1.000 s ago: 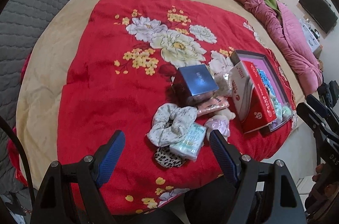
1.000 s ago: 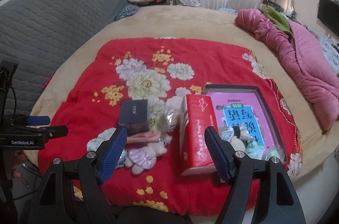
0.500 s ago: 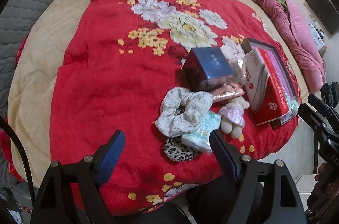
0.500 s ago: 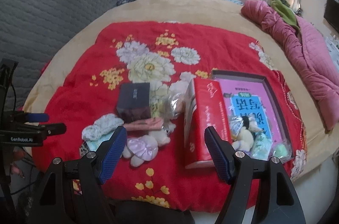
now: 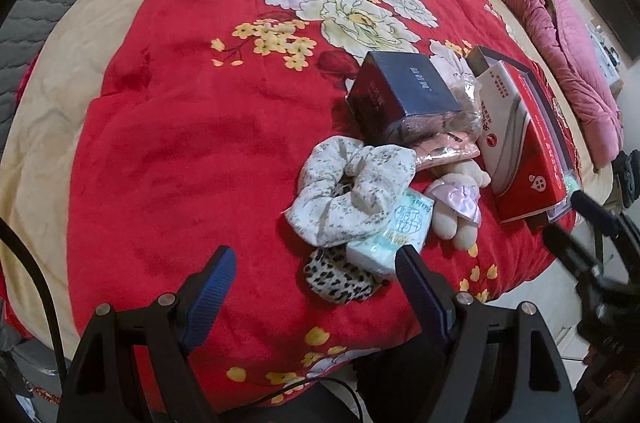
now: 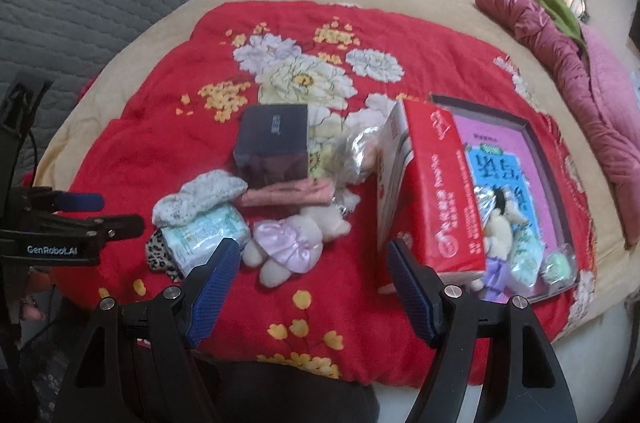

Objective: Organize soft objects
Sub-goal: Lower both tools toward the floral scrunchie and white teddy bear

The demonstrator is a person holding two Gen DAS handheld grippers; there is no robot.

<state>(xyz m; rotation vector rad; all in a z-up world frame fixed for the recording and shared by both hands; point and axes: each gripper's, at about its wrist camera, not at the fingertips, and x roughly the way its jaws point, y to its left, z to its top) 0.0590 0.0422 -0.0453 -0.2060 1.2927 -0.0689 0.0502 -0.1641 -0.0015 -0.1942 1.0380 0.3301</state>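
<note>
Hovering over the red floral blanket, your left claw and right claw both gape empty; the white scrunchie and plush doll lie beside the tissue box

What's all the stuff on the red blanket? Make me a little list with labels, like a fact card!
surface: red flowered blanket on a bed
soft pile: white scrunchie, leopard scrunchie, tissue pack, plush toy in a lilac dress
boxes: dark blue box, red tissue box
tray: dark tray with a pink bottom, some small soft things already in it
left gripper: open, holding nothing, above the scrunchies
right gripper: open, holding nothing, near the plush toy
</note>
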